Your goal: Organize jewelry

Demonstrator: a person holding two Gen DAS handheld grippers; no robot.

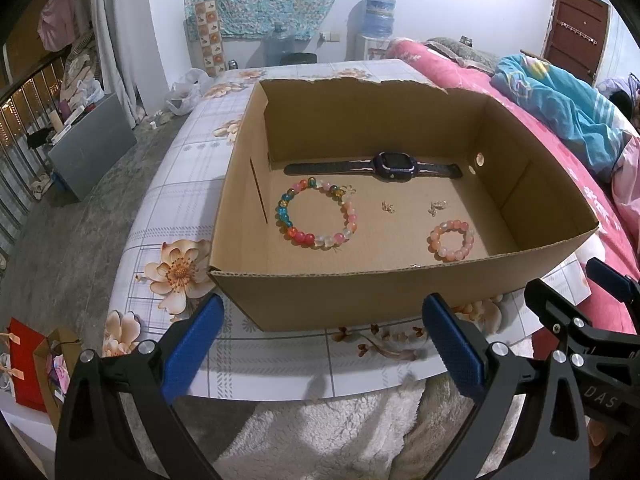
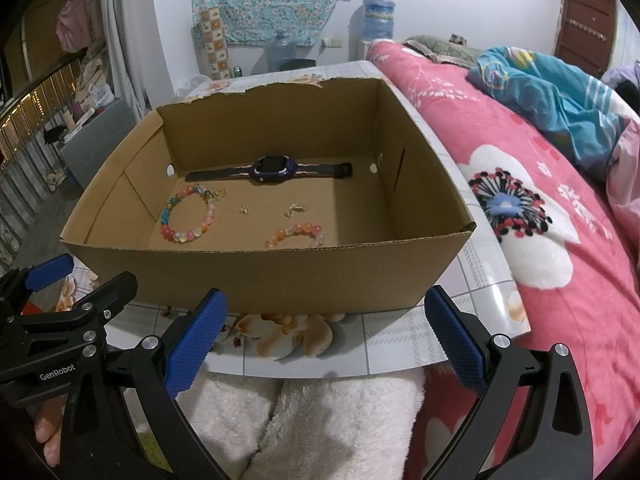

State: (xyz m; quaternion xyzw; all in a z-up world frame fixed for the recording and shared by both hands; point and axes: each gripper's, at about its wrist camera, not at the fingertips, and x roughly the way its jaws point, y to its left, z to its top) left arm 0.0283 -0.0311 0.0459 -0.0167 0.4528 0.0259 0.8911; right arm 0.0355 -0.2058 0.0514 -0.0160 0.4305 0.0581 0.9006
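Nearest, both grippers hover at the table's near edge over white fleece: the left gripper and the right gripper each stand with blue pads spread wide and nothing between them. Just beyond sits one open cardboard box on the floral tablecloth. On its floor lie two bead bracelets: a small pink one nearest, right of centre, and a larger multicoloured one to the left. Behind them are two tiny gold earrings, apart. Farthest, along the back wall, lies one purple smartwatch, strap flat.
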